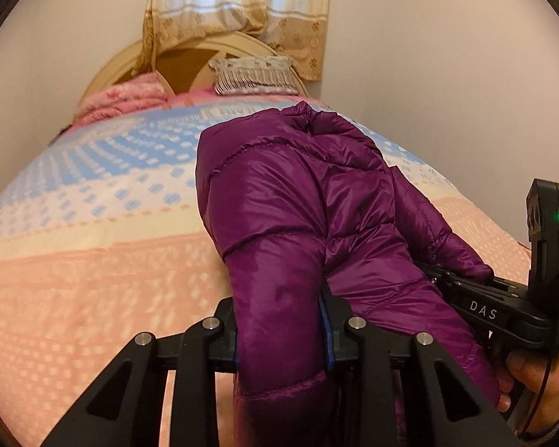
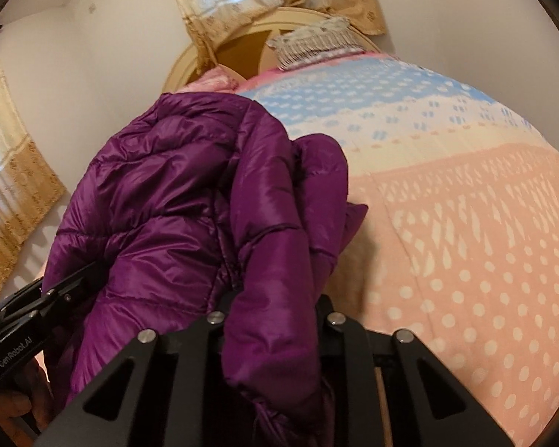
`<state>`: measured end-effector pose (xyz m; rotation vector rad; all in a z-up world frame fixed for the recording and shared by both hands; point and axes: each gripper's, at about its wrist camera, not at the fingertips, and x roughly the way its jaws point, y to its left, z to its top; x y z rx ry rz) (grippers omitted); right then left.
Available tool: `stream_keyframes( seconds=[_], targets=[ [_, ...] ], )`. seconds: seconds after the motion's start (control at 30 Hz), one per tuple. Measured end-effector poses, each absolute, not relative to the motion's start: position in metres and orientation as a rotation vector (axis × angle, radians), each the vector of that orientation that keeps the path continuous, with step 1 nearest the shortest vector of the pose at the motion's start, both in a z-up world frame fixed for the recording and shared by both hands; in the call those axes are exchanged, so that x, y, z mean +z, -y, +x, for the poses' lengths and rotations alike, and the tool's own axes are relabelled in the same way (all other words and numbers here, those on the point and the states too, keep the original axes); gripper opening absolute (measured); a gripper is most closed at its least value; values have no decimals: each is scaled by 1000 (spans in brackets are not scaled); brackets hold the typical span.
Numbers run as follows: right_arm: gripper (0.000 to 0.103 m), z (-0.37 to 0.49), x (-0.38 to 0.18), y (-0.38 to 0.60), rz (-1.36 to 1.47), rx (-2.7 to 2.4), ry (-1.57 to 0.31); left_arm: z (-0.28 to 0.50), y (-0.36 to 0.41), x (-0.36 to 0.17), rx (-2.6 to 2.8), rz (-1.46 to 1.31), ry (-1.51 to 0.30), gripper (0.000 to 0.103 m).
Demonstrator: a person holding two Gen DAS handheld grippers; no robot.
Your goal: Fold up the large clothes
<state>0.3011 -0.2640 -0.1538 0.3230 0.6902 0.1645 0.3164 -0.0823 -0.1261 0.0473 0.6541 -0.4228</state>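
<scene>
A shiny purple quilted puffer jacket (image 1: 298,201) lies bunched on the bed, its near edge raised. My left gripper (image 1: 284,335) is shut on a thick fold of it, which fills the gap between the black fingers (image 1: 339,331). In the right wrist view the same jacket (image 2: 175,193) hangs from my right gripper (image 2: 274,320), shut on another padded fold. The right gripper's black body (image 1: 480,309) shows in the left wrist view with its tips buried under the fabric, held by a hand (image 1: 533,376). The left gripper's body (image 2: 44,298) shows at the right wrist view's left edge.
The bed carries a bedspread (image 1: 93,260) patterned in pink, cream and blue. A pink blanket (image 1: 119,102) and a fringed pillow (image 1: 253,74) lie by the cream headboard (image 1: 130,59). Beige curtains (image 1: 238,7) hang behind, and white walls close both sides.
</scene>
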Motion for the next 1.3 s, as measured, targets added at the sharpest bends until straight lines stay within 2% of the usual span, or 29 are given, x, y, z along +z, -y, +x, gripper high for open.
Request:
stream_keyframes(
  seconds=[0.43,1.3],
  targets=[
    [23,305,-138,207,249,289,-669,297,21,-105,-325,7,-619,31],
    [23,329,-141,124,142,453,-711,265,-69,-112,-189,-52,-615,31]
  ],
)
